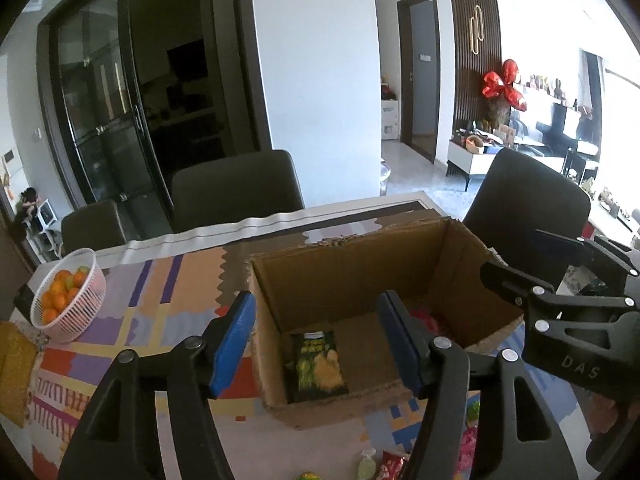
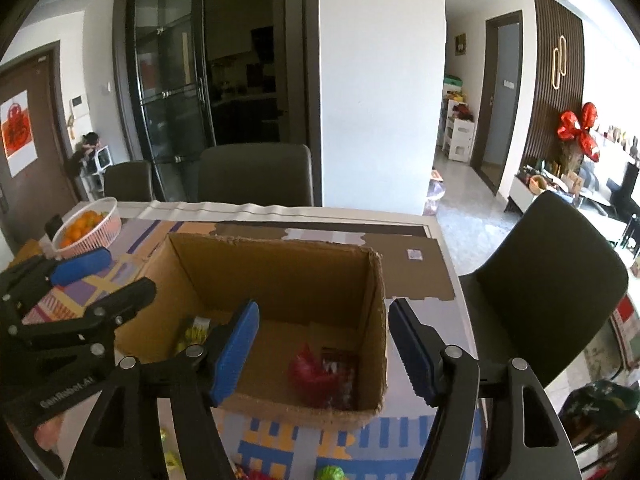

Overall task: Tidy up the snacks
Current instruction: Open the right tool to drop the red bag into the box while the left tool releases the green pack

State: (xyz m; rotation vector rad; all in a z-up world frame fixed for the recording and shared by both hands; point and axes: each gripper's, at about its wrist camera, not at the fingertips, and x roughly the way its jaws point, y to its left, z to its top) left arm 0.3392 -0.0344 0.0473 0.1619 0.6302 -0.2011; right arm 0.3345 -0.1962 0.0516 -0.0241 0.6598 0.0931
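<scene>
2 snack packets (image 2: pixel 320 376) blur together inside the cardboard box (image 2: pixel 280 276).

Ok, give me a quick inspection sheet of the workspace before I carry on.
Surface: table under a colourful patterned cloth.
Job's things: open cardboard box holding a dark green packet and a red packet; loose snacks on the cloth in front of it.
Clutter: white basket of oranges.
Grippers: left claw and right claw both open, empty, above the box.
Cables: nothing seen.
Surroundings: dark chairs, glass doors, red balloons.
</scene>
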